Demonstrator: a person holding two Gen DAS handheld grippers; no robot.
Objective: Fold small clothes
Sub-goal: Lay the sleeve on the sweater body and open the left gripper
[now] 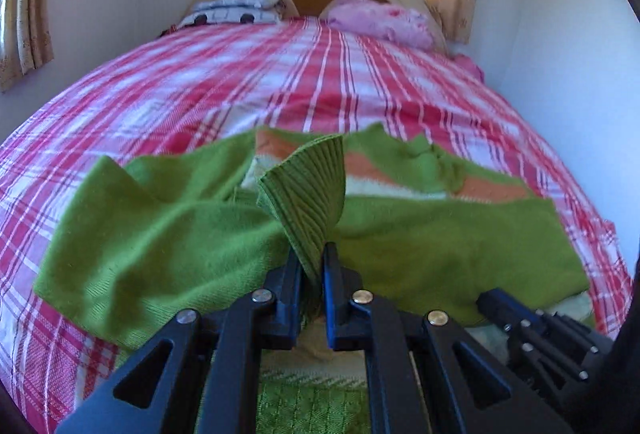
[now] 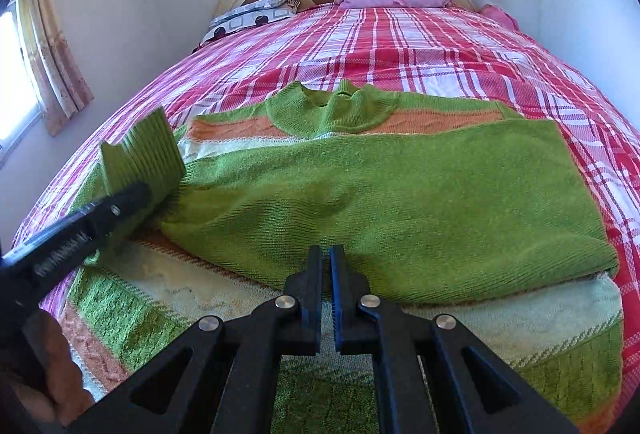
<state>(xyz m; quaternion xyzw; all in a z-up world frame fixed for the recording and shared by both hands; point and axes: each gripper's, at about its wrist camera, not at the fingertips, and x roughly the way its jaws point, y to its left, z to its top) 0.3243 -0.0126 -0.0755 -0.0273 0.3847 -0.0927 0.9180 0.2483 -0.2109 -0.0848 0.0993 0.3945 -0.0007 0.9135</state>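
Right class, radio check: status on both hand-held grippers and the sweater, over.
Left hand-held gripper shut on ribbed cuff. Right hand-held gripper shut, nothing visibly between its jaws. Green sweater on plaid bedspread, sleeves folded across. Nothing in the way.

Both grippers: black plastic linkage arms w/ triangular cutouts, round silver pivot pins. Left gripper [image 1: 313, 266] & right gripper [image 2: 326, 266]: one black finger, one blue [image 2: 338, 274]. Left's side has white lettering, small screw.

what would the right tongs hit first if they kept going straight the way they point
Most likely the folded green sleeve of the sweater, lying just ahead of the shut right tongs; depth is hard to judge, so they may already touch it.
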